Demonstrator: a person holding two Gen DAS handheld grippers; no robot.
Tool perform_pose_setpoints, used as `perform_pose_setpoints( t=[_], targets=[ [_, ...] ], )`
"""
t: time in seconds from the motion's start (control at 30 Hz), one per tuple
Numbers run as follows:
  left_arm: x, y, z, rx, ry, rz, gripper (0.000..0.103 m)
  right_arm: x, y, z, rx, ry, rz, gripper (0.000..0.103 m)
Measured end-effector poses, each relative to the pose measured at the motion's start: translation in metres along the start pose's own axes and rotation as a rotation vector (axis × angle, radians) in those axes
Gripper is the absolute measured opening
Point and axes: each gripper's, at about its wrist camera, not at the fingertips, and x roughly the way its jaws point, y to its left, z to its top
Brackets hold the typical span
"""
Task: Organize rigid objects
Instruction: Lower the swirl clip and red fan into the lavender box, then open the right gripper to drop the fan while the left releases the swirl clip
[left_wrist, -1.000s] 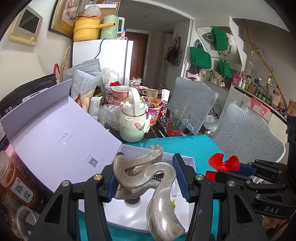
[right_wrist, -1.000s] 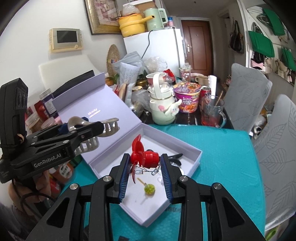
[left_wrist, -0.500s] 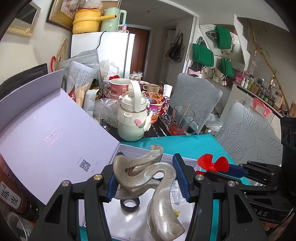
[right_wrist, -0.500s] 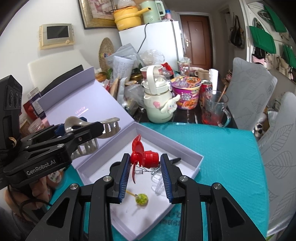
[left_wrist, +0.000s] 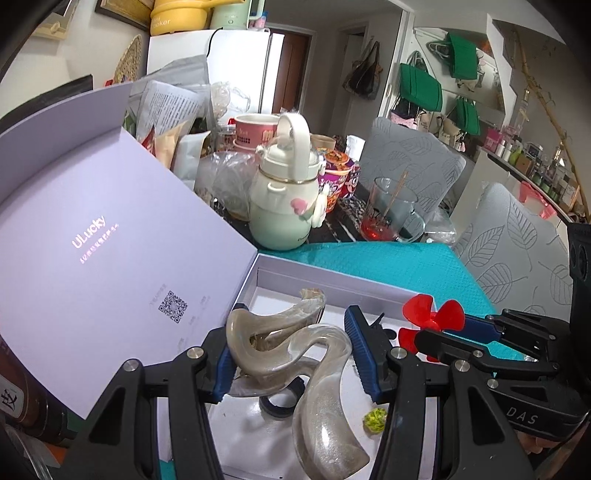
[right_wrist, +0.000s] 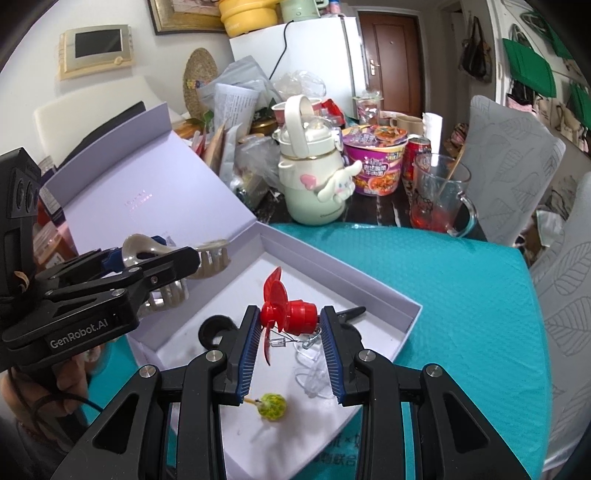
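My left gripper (left_wrist: 295, 354) is shut on a beige pearly hair claw clip (left_wrist: 291, 347) and holds it over the open lilac box (left_wrist: 317, 275). The clip also shows in the right wrist view (right_wrist: 177, 266). My right gripper (right_wrist: 290, 339) is shut on a small red fan (right_wrist: 288, 314) with wires and an LED hanging below, above the box floor (right_wrist: 207, 310). The fan's blades show in the left wrist view (left_wrist: 432, 321). In the box lie a black hair tie (right_wrist: 212, 328), a green ball pin (right_wrist: 272, 405), a clear plastic piece (right_wrist: 314, 373) and a black clip (right_wrist: 351, 313).
The box lid (left_wrist: 92, 236) stands open at the left. Behind the box are a pale green bottle (right_wrist: 314, 177), a noodle cup (right_wrist: 373, 162), a red can (right_wrist: 417, 147) and a glass mug (right_wrist: 439, 195). A teal mat (right_wrist: 461, 295) covers the table. Grey chairs (left_wrist: 509, 240) stand right.
Both grippers have moved forward and lower over the box with their objects still held. The hair tie and green ball in the box now look nearer.
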Motion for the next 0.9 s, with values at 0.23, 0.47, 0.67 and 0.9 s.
perform_pose_setpoints(
  t=[0.23,0.47,0.67,0.9],
  targets=[
    [0.019,0.004,-0.005,0.003,0.054,0.013,0.053,0.021,0.0,-0.003,-0.014,0.037,-0.035,0.033],
    [0.033,0.004,-0.011,0.015,0.095,0.039,0.053,0.038,0.0,-0.008,-0.023,0.066,-0.062,0.033],
    [0.043,0.001,-0.016,0.027,0.128,0.061,0.053,0.046,-0.005,-0.012,-0.004,0.091,-0.053,0.033],
    [0.049,-0.006,-0.019,0.053,0.144,0.116,0.053,0.047,-0.002,-0.016,-0.019,0.112,-0.09,0.033]
  ],
)
